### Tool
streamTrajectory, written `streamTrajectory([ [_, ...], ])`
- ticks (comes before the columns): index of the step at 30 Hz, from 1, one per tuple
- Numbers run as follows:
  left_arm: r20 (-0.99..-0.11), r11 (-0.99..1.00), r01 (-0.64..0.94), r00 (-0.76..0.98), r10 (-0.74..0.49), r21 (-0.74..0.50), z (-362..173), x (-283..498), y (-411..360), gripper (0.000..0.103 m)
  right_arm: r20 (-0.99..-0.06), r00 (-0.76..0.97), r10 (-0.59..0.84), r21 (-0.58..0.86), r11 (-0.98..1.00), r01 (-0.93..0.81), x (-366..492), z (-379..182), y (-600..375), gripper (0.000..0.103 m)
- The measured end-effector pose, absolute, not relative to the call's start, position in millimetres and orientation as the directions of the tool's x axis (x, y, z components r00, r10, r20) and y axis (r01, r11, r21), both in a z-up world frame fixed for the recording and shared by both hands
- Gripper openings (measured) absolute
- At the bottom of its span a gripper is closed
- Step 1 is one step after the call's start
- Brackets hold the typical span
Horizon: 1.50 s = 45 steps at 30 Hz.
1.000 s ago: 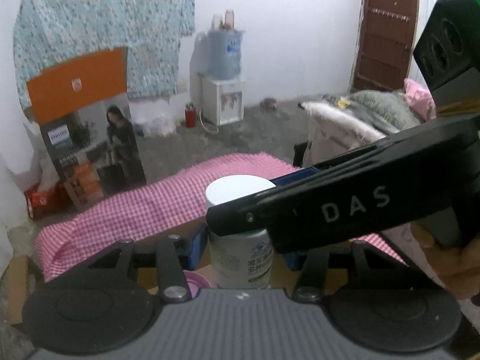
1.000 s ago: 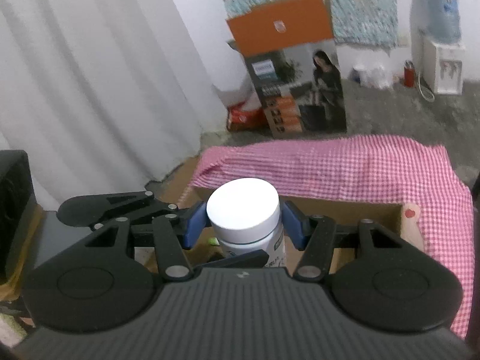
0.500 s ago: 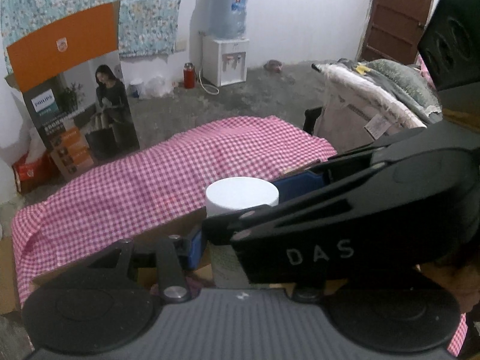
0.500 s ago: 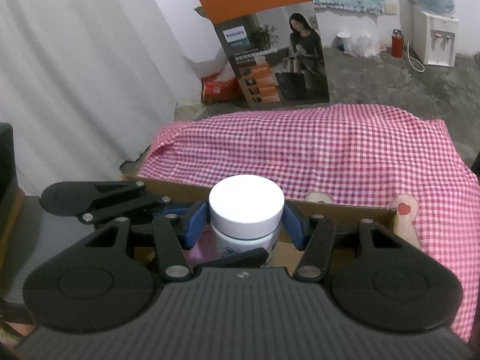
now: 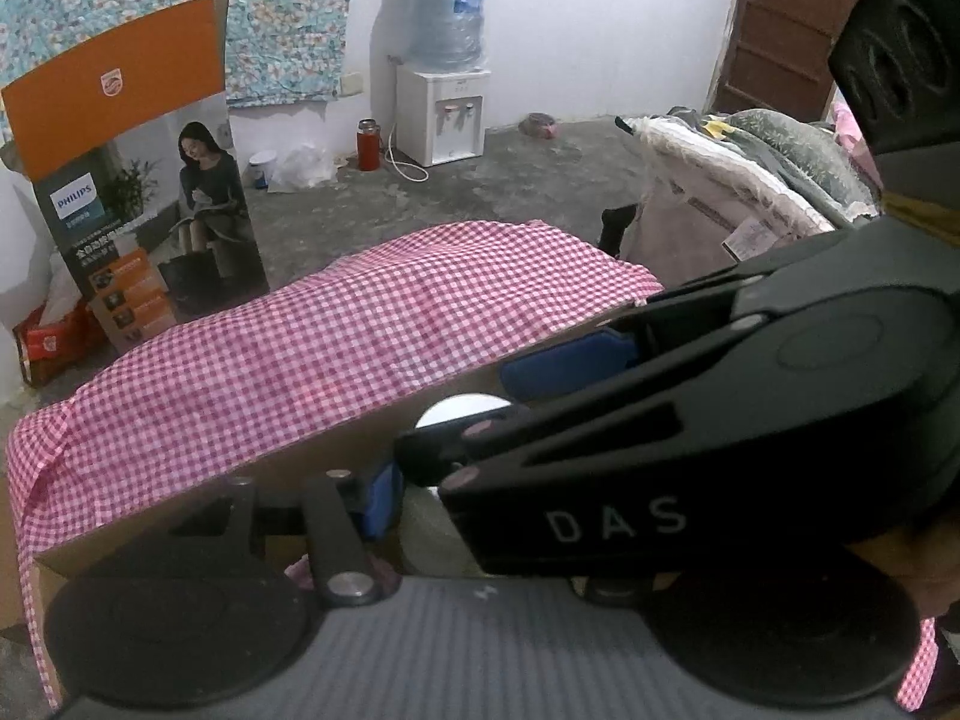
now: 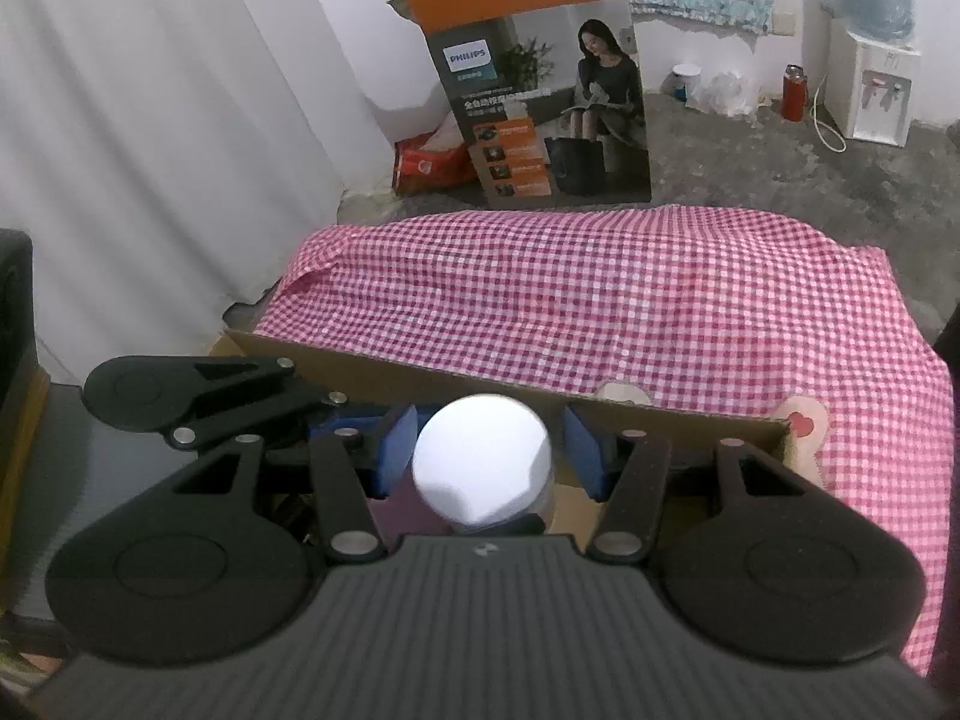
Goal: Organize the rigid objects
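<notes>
A white-capped supplement bottle (image 6: 482,467) stands inside a cardboard box (image 6: 420,377), its cap below the box's far wall. My right gripper (image 6: 489,450) straddles the bottle with its blue pads (image 6: 399,451) apart from the cap, so it is open. In the left wrist view the right gripper's black body (image 5: 690,450) crosses in front and hides most of the bottle (image 5: 462,410). My left gripper (image 5: 456,483) is also at the bottle; only its left blue pad (image 5: 378,501) shows, beside the bottle's body.
A pink checked cloth (image 6: 600,300) covers the table beyond the box. A Philips carton (image 6: 540,90) stands on the floor behind, with a water dispenser (image 5: 441,96) and a brown door (image 5: 786,24) farther back. Bedding (image 5: 750,180) lies to the right.
Both grippers have lowered the bottle into the box. The right gripper's pads have spread away from the cap.
</notes>
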<state>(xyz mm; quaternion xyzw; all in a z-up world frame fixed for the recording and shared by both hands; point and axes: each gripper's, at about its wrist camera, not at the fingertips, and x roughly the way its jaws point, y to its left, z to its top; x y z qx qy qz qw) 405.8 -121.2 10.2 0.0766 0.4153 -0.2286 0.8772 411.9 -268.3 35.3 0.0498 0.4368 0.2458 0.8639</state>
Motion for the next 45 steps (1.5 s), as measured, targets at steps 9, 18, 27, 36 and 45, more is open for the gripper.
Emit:
streamTrajectory([
  [9,-0.796,0.895,0.445,0.535,-0.283,-0.018,7.1,404.1,-127.9,0.058,-0.732,0.487,0.477,0.329,0.873,-0.361,404.2,33.1,-276.3,0.054],
  [18,-0.807,0.908,0.393,0.482,-0.341,-0.149,5.9,410.3,-122.5,0.053,-0.736,0.440,0.515,0.408,0.856,-0.319,409.2,24.5,-285.1,0.054],
  [27,-0.798,0.893,0.411,0.466,-0.381,-0.186,4.7,410.7,-141.4,0.053,-0.734,0.477,0.482,0.386,0.875,-0.290,401.4,29.2,-306.0,0.054],
  [36,-0.766,0.892,0.418,0.513,-0.389,-0.173,32.6,393.2,-123.7,0.068,-0.656,0.564,0.502,0.410,0.864,-0.293,380.2,56.3,-320.9,0.055],
  [45,-0.758,0.927,0.373,0.611,-0.227,0.023,75.9,329.1,-70.9,0.075,-0.583,0.571,0.578,0.365,0.814,-0.452,333.3,118.2,-283.5,0.052],
])
